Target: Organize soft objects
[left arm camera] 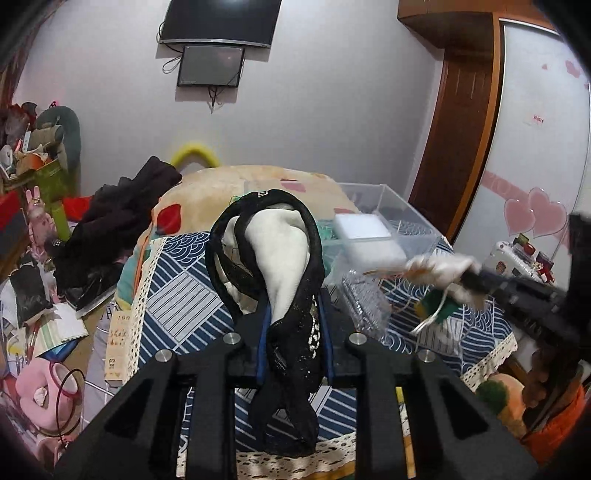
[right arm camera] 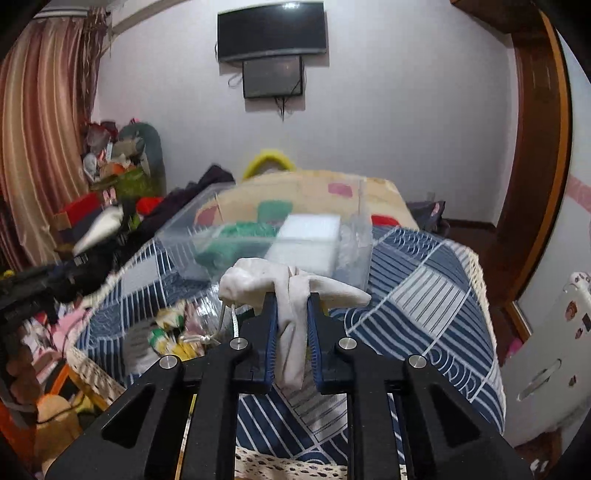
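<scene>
Jaws clamping garments, clear bin (right arm camera: 280, 236) holding green fabric (right arm camera: 240, 232), white pad (right arm camera: 310, 232)

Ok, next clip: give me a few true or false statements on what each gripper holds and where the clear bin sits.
1. The left gripper is shut on a black lace garment with cream lining. True.
2. The right gripper is open, holding nothing. False: it is shut on a white cloth.
3. The clear plastic bin sits on the blue patterned cover. True.
4. The bin holds nothing. False: green and white items lie inside.
5. The wall-mounted screen shows a bright picture. False: it is dark.
</scene>
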Demonstrator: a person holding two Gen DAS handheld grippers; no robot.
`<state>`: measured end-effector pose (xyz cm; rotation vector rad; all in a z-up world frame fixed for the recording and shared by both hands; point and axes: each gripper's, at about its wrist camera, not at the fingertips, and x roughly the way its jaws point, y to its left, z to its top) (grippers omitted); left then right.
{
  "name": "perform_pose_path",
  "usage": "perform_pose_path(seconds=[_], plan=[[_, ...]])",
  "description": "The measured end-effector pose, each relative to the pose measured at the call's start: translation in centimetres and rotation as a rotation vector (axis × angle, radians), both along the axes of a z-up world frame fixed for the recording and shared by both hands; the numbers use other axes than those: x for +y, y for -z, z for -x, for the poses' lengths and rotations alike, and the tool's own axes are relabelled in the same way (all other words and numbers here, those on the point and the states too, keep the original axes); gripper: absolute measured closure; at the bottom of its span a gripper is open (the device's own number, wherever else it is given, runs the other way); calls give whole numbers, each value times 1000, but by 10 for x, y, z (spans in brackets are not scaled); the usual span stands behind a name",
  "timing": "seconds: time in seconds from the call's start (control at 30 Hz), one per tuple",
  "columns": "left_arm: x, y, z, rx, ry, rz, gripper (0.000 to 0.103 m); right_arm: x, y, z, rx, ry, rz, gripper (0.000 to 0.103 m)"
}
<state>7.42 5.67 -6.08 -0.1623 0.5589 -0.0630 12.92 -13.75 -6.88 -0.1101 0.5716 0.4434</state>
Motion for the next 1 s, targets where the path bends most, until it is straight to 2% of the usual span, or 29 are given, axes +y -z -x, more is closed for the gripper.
perform_pose_path(seconds=[0.07, 0.13, 0.2, 0.27, 0.37, 0.5, 0.53, 0.6, 0.63, 0.67, 0.7, 0.83, 1.0], plan=[[-1, 0, -2, 2, 4, 2, 81, 4, 13, -6, 39, 11, 40, 85], [-3, 1, -3, 5, 8, -1, 81, 5, 22, -9, 75, 10, 52, 73], [-4, 2, -3, 5, 11, -5, 81, 1, 23, -8, 80, 18, 46, 52], [-4, 3, -4, 6, 13, -6, 81, -4, 20, -6, 63, 21, 28, 44], [-5, 6, -7, 12, 19, 0, 81, -4, 14, -5, 52, 16, 19, 37], [-7, 9, -10, 23, 26, 5, 81, 9, 20, -19, 81, -8, 53, 38], [-8, 10, -10, 25, 28, 5, 81, 12, 25, -25, 106, -10, 61, 40], [-8, 10, -10, 24, 30, 2, 81, 14, 33, -32, 135, -24, 63, 65], [-8, 10, -10, 24, 30, 3, 81, 14, 36, -34, 141, -21, 69, 73], [-8, 10, -10, 23, 31, 4, 81, 14, 36, -35, 151, -35, 58, 87], [-7, 10, -10, 23, 30, 4, 81, 11, 35, -34, 161, -52, 29, 94], [-9, 9, -11, 21, 30, 4, 81, 7, 20, -20, 90, -35, 33, 96], [-10, 5, -14, 14, 30, -1, 81, -3, -8, -8, 20, -37, -11, 97]])
